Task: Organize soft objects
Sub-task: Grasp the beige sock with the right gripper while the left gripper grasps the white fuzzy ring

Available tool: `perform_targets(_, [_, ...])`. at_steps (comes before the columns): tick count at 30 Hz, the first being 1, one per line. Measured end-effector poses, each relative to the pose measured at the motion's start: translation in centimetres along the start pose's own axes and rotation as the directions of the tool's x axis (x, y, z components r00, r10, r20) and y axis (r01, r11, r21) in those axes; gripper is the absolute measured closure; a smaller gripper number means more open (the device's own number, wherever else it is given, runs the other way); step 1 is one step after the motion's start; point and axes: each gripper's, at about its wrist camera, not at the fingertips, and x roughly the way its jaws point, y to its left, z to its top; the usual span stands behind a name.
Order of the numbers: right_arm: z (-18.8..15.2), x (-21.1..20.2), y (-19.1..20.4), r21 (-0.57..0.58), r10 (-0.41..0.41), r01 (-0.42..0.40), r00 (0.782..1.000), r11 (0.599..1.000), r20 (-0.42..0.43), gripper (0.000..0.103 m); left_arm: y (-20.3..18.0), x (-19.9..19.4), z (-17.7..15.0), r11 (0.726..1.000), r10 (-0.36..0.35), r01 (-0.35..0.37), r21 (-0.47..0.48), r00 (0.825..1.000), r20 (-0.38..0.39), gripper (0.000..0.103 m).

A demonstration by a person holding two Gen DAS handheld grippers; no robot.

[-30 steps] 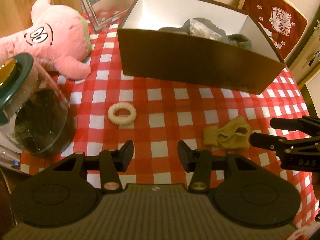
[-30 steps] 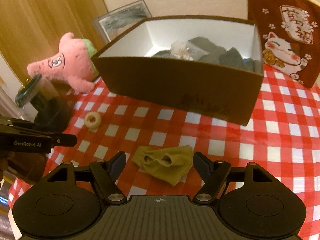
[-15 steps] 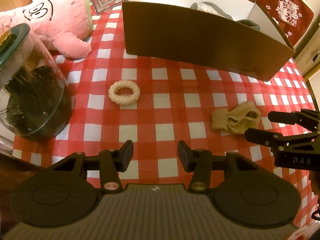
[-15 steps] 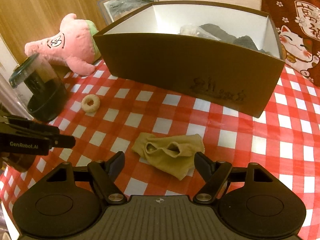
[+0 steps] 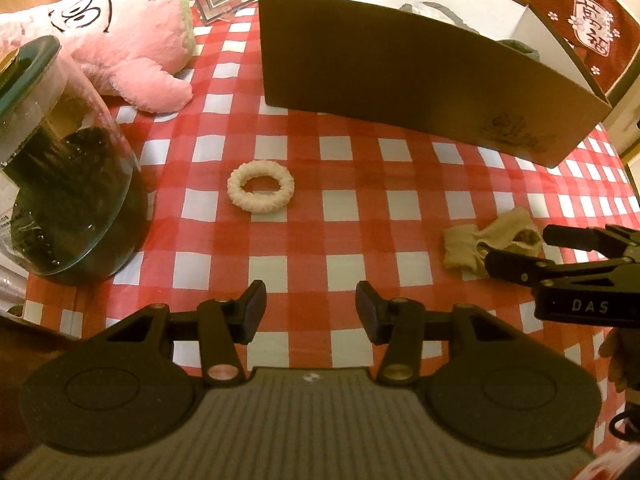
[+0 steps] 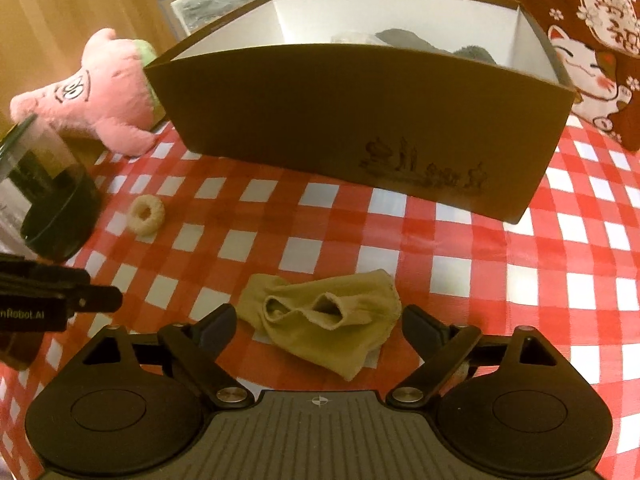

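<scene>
A crumpled tan sock (image 6: 324, 316) lies on the red-checked tablecloth (image 6: 460, 272), just in front of my right gripper (image 6: 318, 320). That gripper's jaws are opening wide, with the sock's near part between the fingertips and no pad pressing on it. The sock (image 5: 488, 240) also shows in the left wrist view beside the right gripper's fingers (image 5: 516, 266). A cream fuzzy ring (image 5: 261, 187) lies ahead of my left gripper (image 5: 310, 304), which hangs open and empty above the cloth. The brown box (image 6: 360, 120) behind holds grey soft items (image 6: 404, 40).
A pink plush toy (image 5: 120, 40) lies at the back left beside the box. A glass jar with a dark green lid (image 5: 52, 168) stands at the left. A framed picture (image 6: 224, 4) leans behind, and a red lucky-cat cushion (image 6: 588, 48) sits at the right.
Both grippers have sunk toward the table, so sock and ring look nearer. The right gripper's fingers have spread wider around the sock. The left gripper's gap is unchanged.
</scene>
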Motion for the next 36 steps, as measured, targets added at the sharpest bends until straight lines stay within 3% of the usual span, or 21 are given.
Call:
perform_targets(5, [0.1, 1.3, 1.1, 0.000, -0.008, 0.008, 1.000, 1.000, 0.001, 0.009, 0.0, 0.6, 0.2, 1.000, 0.003, -0.003, -0.007, 1.000, -0.010, 0.057])
perform_targets(13, [-1.0, 3.0, 3.4, -0.083, -0.109, 0.112, 0.993, 0.990, 0.040, 0.010, 0.0, 1.2, 0.3, 1.000, 0.015, -0.015, 0.020, 1.000, -0.007, 0.057])
perform_targets(16, [-1.2, 3.0, 3.7, -0.094, -0.121, 0.127, 0.991, 0.987, 0.063, 0.023, 0.2, 1.5, 0.4, 1.000, 0.011, -0.011, 0.013, 1.000, -0.005, 0.057])
perform_targets(18, [-1.1, 2.9, 3.8, -0.114, -0.138, 0.146, 0.988, 0.983, 0.075, 0.040, 0.4, 1.6, 0.6, 1.000, 0.008, -0.008, 0.009, 1.000, -0.002, 0.057])
perform_targets(21, [-1.0, 2.7, 3.5, -0.117, -0.148, 0.157, 0.985, 0.981, 0.085, 0.051, 0.6, 1.7, 0.9, 1.000, 0.008, -0.008, 0.003, 1.000, 0.009, 0.057])
perform_targets(33, [0.7, 2.0, 1.4, -0.078, -0.119, 0.128, 0.986, 0.989, 0.118, 0.080, 1.5, 3.0, 2.7, 0.998, 0.040, -0.038, -0.040, 0.998, 0.049, 0.057])
perform_targets(36, [1.4, 2.1, 0.9, -0.064, -0.119, 0.128, 0.985, 0.990, 0.127, 0.083, 1.7, 3.5, 3.3, 0.997, 0.069, -0.066, -0.046, 0.996, 0.064, 0.056])
